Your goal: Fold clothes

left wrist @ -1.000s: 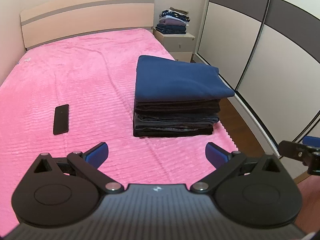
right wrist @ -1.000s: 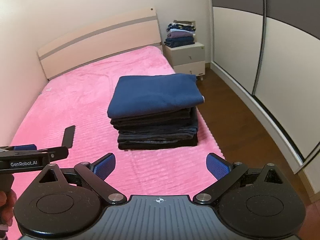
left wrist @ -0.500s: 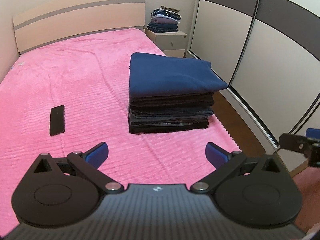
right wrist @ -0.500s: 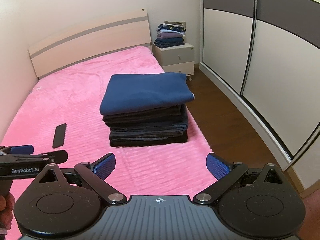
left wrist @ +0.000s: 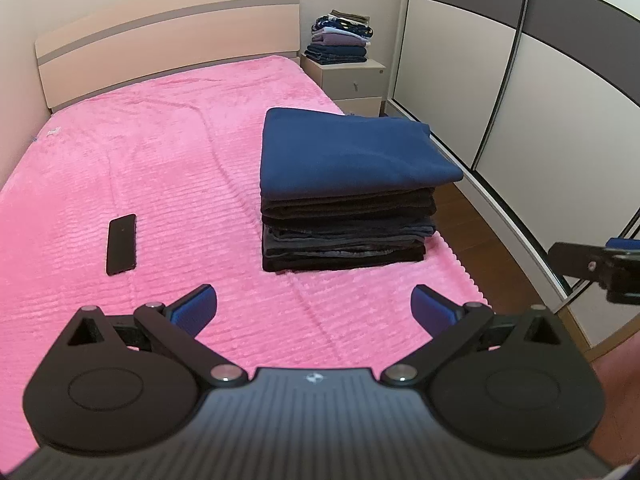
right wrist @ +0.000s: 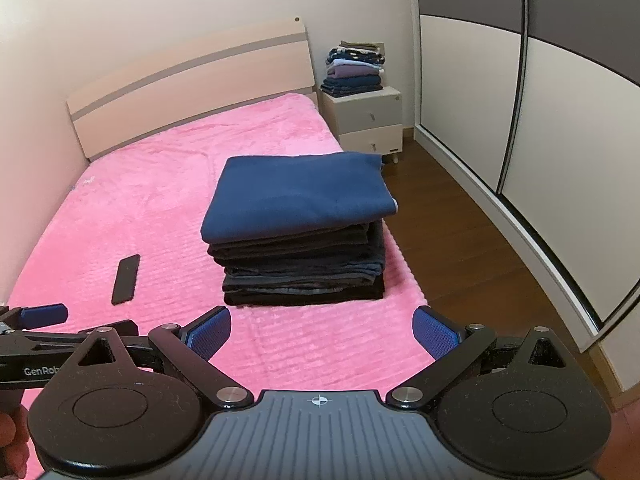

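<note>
Big bed under a ribbed pink plush blanket (left wrist: 168,184), and it's nearly bare, no loose garment anywhere on it. On its right side, close to the edge, sits the neat stack of folded dark clothes (right wrist: 300,264), capped by a navy blue folded fleece top (left wrist: 352,152), edges squared up nicely. Far corner: a white two-drawer nightstand (right wrist: 366,118) carrying a second, smaller pile of folded mixed-colour clothes (right wrist: 354,68). So folding looks about done as far as these views show; anything left to fold is out of sight. Left claw (left wrist: 314,308) hangs low over the blanket, blue pads spread wide, gripping nothing. Right claw (right wrist: 322,330) just beside it, equally wide apart, equally empty. Smallest item: a flat black phone-like slab (left wrist: 121,244) lying left of the stack, well apart from it
</note>
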Action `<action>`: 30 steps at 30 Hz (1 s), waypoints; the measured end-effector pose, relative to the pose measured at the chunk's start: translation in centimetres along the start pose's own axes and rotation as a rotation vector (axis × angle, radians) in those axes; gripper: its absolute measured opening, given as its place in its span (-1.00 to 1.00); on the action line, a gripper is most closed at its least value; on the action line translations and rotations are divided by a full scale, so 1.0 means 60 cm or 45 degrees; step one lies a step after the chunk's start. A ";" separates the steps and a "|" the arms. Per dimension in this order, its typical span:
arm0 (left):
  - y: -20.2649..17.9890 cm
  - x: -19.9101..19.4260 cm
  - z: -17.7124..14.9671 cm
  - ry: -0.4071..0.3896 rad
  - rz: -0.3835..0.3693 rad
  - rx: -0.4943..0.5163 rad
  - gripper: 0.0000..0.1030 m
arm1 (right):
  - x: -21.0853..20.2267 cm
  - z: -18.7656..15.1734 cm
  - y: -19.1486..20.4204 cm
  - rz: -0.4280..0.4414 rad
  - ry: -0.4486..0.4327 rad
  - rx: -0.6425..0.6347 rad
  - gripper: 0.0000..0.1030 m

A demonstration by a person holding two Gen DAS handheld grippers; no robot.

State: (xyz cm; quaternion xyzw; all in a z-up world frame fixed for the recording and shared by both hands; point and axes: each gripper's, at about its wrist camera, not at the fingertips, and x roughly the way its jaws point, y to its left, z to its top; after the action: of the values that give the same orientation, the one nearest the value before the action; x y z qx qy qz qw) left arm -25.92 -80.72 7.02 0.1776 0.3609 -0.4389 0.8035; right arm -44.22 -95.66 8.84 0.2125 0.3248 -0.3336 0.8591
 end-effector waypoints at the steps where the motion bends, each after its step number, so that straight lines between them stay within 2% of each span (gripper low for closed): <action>1: 0.001 0.002 0.000 0.006 0.001 -0.008 0.97 | 0.003 0.002 0.000 -0.001 0.012 -0.001 0.93; 18: -0.008 0.020 0.002 0.034 0.024 0.030 0.98 | 0.022 0.003 0.005 0.003 0.036 -0.001 0.93; 30: -0.005 0.016 0.001 0.018 0.033 0.041 0.98 | 0.021 0.000 0.018 -0.003 0.040 -0.009 0.93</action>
State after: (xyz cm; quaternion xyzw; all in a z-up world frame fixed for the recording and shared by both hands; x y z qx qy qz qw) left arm -25.78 -81.51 6.35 0.1983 0.3570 -0.4329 0.8036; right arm -42.74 -95.46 8.09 0.2142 0.3398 -0.3302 0.8542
